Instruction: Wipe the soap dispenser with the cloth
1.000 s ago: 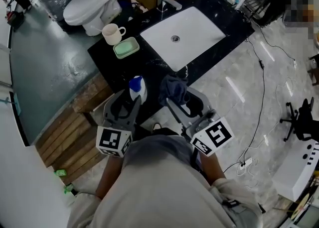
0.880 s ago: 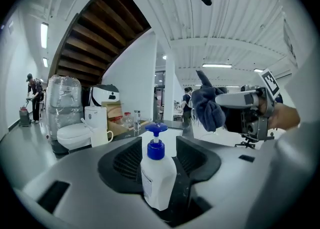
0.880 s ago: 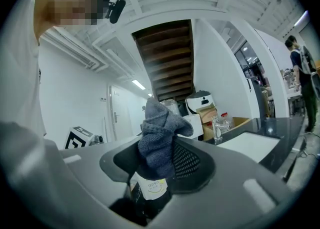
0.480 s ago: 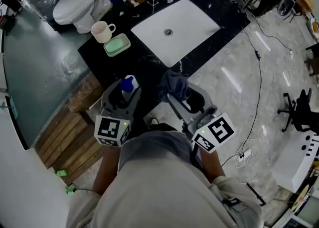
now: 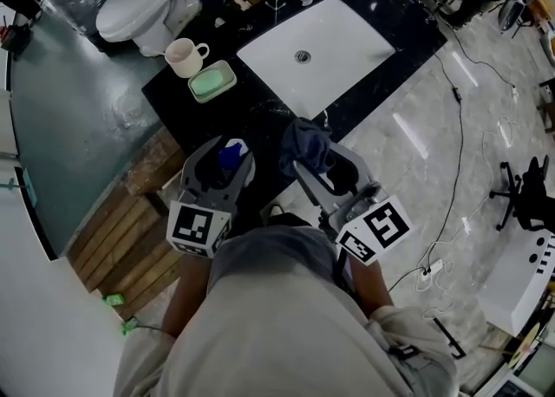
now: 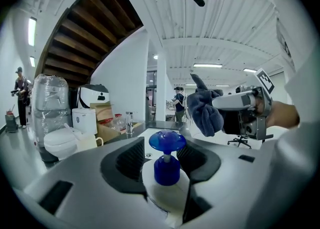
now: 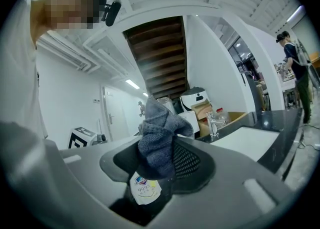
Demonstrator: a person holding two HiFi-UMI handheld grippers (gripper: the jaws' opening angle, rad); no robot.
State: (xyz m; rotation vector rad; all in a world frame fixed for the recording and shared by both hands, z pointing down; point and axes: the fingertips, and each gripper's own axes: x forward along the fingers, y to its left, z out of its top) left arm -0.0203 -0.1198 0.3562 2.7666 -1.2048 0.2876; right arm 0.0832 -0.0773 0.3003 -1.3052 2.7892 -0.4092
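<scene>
Holding soap dispenser (image 6: pixel 166 172) upright, left tongs (image 6: pixel 164 154) just tightening, right tongs (image 7: pixel 161 159) gripping cloth (image 7: pixel 157 135)

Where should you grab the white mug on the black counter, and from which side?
Probably by its handle, coming from the sink side. The mug stands upright with the handle sticking out toward the sink, and the green soap dish sits close against its near side, so that way looks crowded.

Head camera looks steeply down onto the tabletop (image 5: pixel 251 118) and sink (image 5: pixel 334 53). Cameras on the left claw (image 6: pixel 165 150) and right claw (image 7: pixel 157 158) sit close behind their jaws, near level. All three views share the sink.
</scene>
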